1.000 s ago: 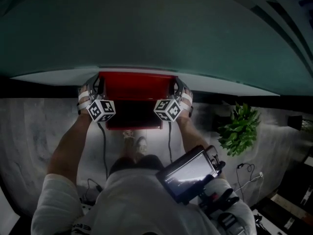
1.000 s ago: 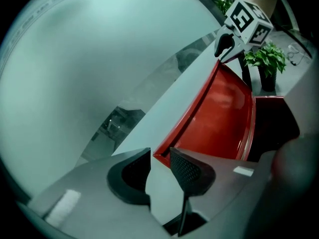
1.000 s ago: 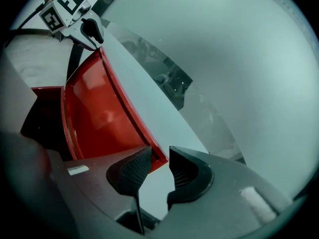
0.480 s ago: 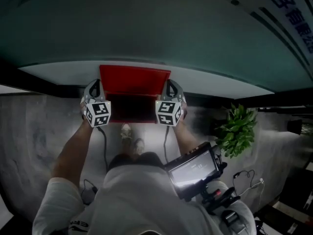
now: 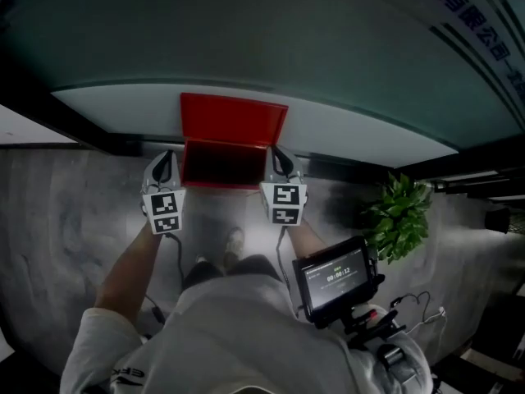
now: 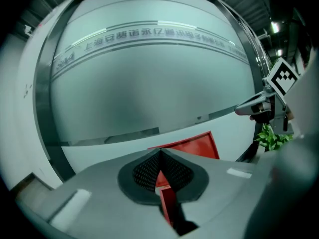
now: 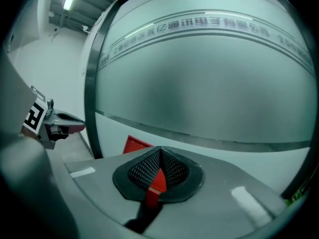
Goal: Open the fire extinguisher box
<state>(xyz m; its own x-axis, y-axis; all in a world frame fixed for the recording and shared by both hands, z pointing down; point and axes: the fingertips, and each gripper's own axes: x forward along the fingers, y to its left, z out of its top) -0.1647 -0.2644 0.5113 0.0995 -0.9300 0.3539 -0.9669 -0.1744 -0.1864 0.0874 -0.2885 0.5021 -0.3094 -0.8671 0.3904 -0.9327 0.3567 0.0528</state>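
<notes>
**Head view.** The red fire extinguisher box sits at the foot of the frosted glass wall, at 12 o'clock from the person. Its lid appears partly raised and hinged on the wall side, with the dark body below it. The left gripper is at 9 o'clock of the box and the right gripper at 3 o'clock.

**Gripper views.** Each pair of jaws is pressed together on a thin red edge, judged to be the lid's side flange.

**Step in hand, as judged:** swinging the lid up and back.
- Both hands should rise together along the hinge's arc and roll with the lid, so the thin edge is not twisted out of either pinch.
- Uneven lifting would rack the lid.
- Neither pinch should let go until the lid leans past upright or rests against the wall.

A potted plant at 3 o'clock stands well apart.
</notes>
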